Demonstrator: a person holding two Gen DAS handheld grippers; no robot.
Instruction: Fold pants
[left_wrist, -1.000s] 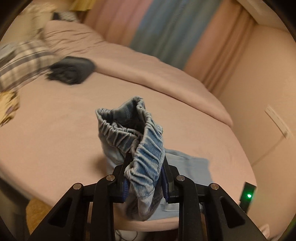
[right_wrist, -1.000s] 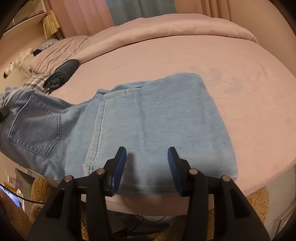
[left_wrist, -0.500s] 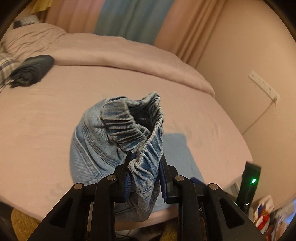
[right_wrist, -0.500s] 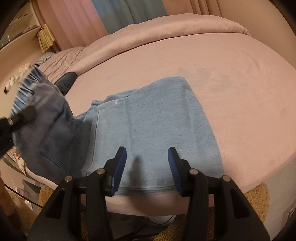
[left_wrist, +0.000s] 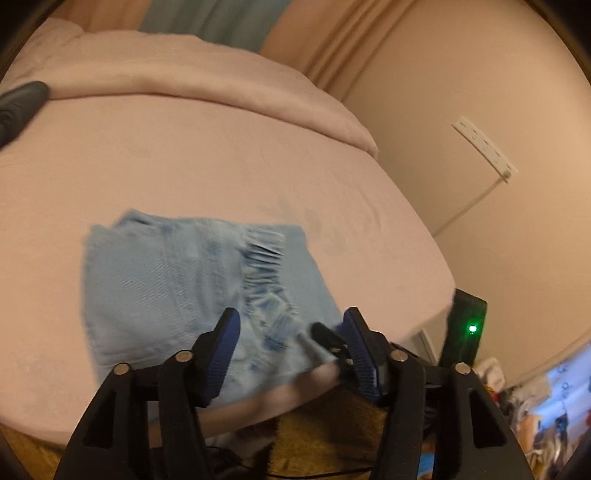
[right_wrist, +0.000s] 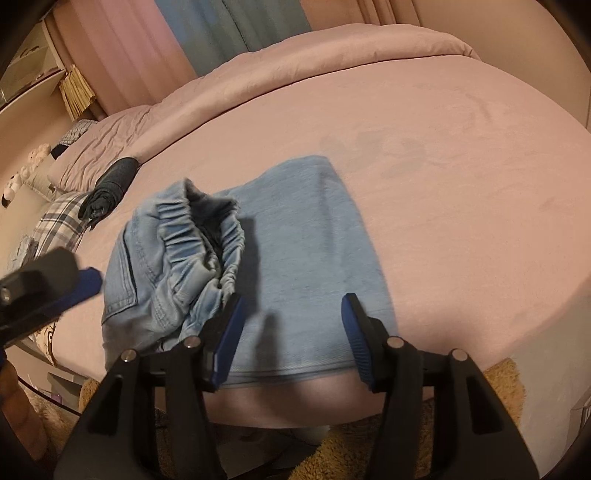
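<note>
Both claws now stand apart with nothing pinched, and that is the news. Our left gripper (left_wrist: 291, 341) has just been opening: half a second ago its blue pads were clamped on the gathered elastic waistband, and now the jaws are spread, the denim lying loose between and beyond them rather than squeezed. So we read this as the release, the waist end brought over and let go.

Just ahead of the left pads, the pants (left_wrist: 192, 291) lie in a blurred, light-blue heap, the ruched waistband (left_wrist: 264, 258) running away from the jaws up the middle of the pile. Off to the right of those jaws, a dark tip pokes in, most likely our other claw.

Our right gripper (right_wrist: 291, 332) has opened a little wider too, and its jaws are empty, hovering over the near hem of the flat lower layer. Up and to the left of it, the waistband (right_wrist: 207, 236) sits puffed open like a bag, not yet flat on the folded legs. Farther left, the left gripper (right_wrist: 55, 280) hangs beside the bundle.

Beyond the denim, the pink bed (right_wrist: 461, 166) stretches away, with a dark folded garment (right_wrist: 110, 184) well apart near the pillows.

We judge the fold laid over but untidy; that bulging waist wants pressing down and squaring with the layer beneath.
</note>
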